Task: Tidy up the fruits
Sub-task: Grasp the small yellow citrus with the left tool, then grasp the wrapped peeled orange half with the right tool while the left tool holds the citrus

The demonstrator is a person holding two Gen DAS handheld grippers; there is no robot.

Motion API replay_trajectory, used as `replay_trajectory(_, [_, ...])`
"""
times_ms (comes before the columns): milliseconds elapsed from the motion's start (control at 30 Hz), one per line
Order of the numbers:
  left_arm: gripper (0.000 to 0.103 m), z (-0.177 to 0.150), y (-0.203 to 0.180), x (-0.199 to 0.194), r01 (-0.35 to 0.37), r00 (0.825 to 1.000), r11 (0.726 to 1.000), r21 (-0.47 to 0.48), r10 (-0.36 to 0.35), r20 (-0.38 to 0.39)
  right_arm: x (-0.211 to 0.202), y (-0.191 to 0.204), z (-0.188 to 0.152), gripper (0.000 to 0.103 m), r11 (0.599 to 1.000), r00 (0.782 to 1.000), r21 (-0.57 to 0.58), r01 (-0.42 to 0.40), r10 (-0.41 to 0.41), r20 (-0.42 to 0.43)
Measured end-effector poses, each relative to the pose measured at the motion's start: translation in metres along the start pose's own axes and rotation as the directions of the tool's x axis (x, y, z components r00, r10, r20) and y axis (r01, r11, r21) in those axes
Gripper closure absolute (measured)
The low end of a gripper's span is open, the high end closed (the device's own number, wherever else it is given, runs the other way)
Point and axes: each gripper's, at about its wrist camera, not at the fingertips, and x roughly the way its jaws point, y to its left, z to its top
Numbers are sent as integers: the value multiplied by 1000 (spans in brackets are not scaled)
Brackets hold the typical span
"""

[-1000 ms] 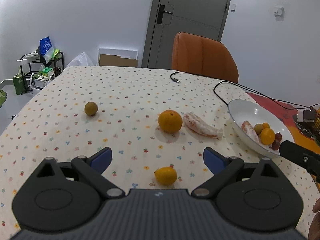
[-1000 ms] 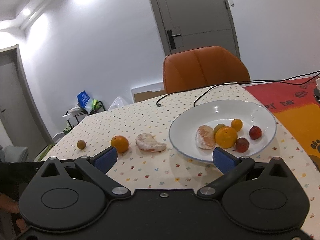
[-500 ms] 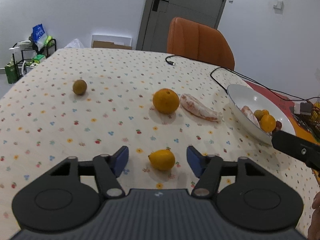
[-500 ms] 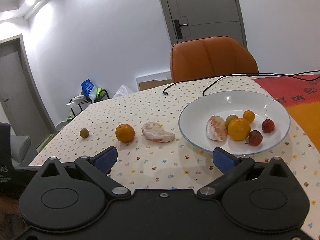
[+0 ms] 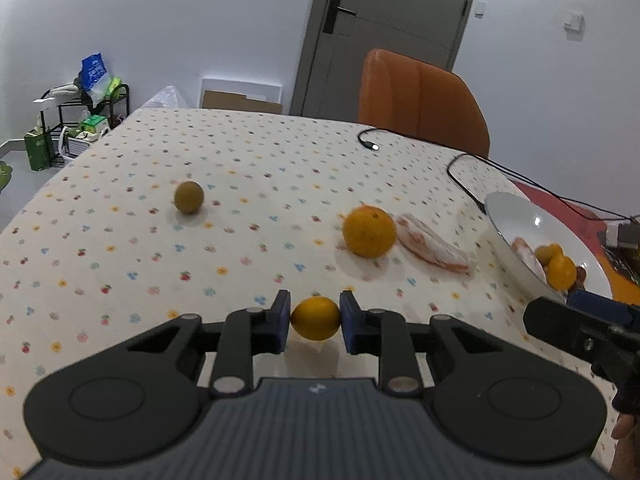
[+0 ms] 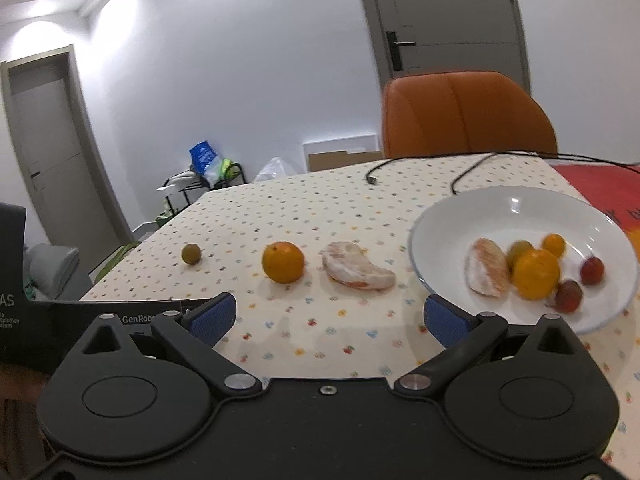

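Where blue pads meet, left gripper [image 5: 315,323] pinches lemon [image 5: 315,323].

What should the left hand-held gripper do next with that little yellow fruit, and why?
Probably lift it a little and carry it toward the white bowl. The left hand-held gripper has its blue pads on both sides of the small yellow fruit, so it looks gripped, and other fruits already sit in that bowl.

Both grippers share one build: the left gripper [image 5: 315,322] and right gripper [image 6: 329,316] have matte black bodies, blue ribbed pads on the jaws, silver pivot screws behind them, and round recessed discs farther back.
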Motion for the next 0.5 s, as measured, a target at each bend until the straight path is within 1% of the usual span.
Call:
replay_trajectory(33, [78, 1, 2, 0, -3, 1000, 1000, -3, 3, 4, 3, 0, 2, 3, 1000, 1000, -4, -4, 4, -1])
replay_trajectory(100, [78, 4, 7, 0, -8, 1000, 1000, -8, 8, 11, 9, 1, 6, 12, 1000, 1000, -12, -15, 15, -8])
replay_trajectory(200, [78, 9, 14, 0, -16, 1000, 1000, -23, 17, 18, 19, 3, 11, 21, 999, 999, -26, -26, 25, -31])
replay_trajectory(333, [78, 15, 23, 3, -26, 999, 999, -45, 27, 23, 31, 6, 18, 26, 998, 998, -59, -29, 25, -56])
replay_trajectory(400, [78, 17, 27, 5, -29, 999, 998, -59, 30, 23, 38, 7, 22, 33, 997, 997, -74, -31, 25, -75])
replay_trajectory(500, [78, 21, 33, 8, -34, 999, 996, -79, 36, 27, 49, 9, 27, 37, 995, 994, -96, -41, 31, -103])
